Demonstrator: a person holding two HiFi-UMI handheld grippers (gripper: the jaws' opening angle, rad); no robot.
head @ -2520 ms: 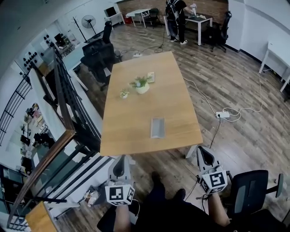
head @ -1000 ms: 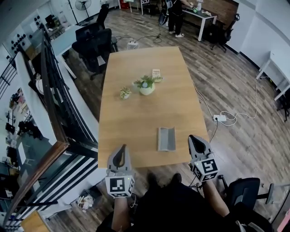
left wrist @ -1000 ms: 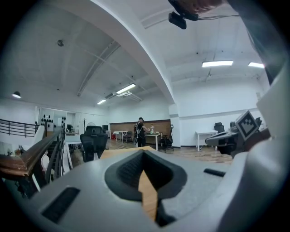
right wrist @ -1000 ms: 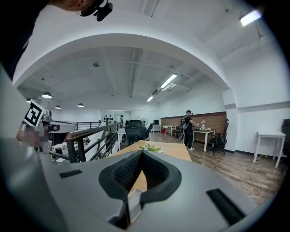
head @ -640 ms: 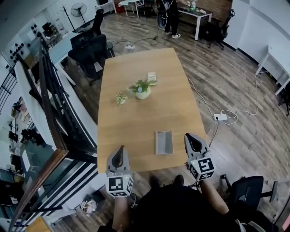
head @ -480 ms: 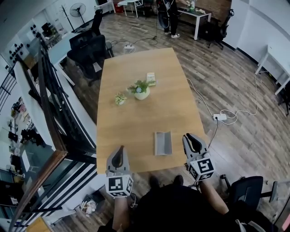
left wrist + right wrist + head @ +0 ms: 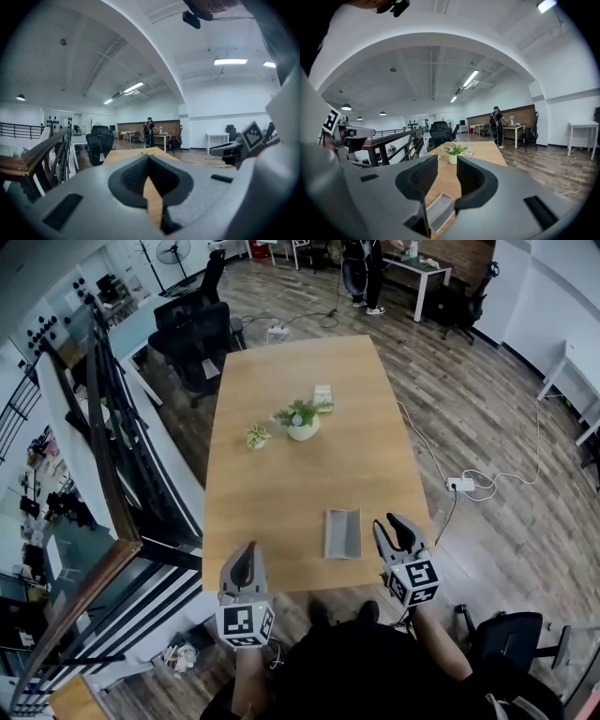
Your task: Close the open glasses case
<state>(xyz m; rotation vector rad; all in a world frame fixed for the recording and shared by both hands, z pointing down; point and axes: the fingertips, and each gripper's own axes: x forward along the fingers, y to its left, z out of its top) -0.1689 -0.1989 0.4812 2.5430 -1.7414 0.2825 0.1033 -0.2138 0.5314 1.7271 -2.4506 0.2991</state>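
The case [image 7: 342,533] lies open on the table [image 7: 281,488], near the table's near edge and a little right of the middle, its two halves spread flat with the long side pointing away from us. In the right gripper view we see its pale grey lining, and we cannot make out anything lying in it. The right gripper [image 7: 396,532] hangs just beside the case on its right, over the table's near corner and apart from the case. Its jaws have just been opening and now stand wide, with nothing between the pads; the case shows low in that gripper's own view, ahead of the jaws and below them. The left gripper [image 7: 246,551] is well apart from the case, at the table's near left edge, and its jaws are together with nothing in them. Farther up the table stands a white pot [image 7: 302,428] with a green plant in it, a smaller pot [image 7: 256,437] with a small plant to its left, and a little box [image 7: 323,397] just behind it. Beyond the table are a black chair [image 7: 192,334] and a railing [image 7: 112,456] on the left, a power strip [image 7: 460,484] on the wooden floor to the right, and a person [image 7: 366,268] standing at a far desk.
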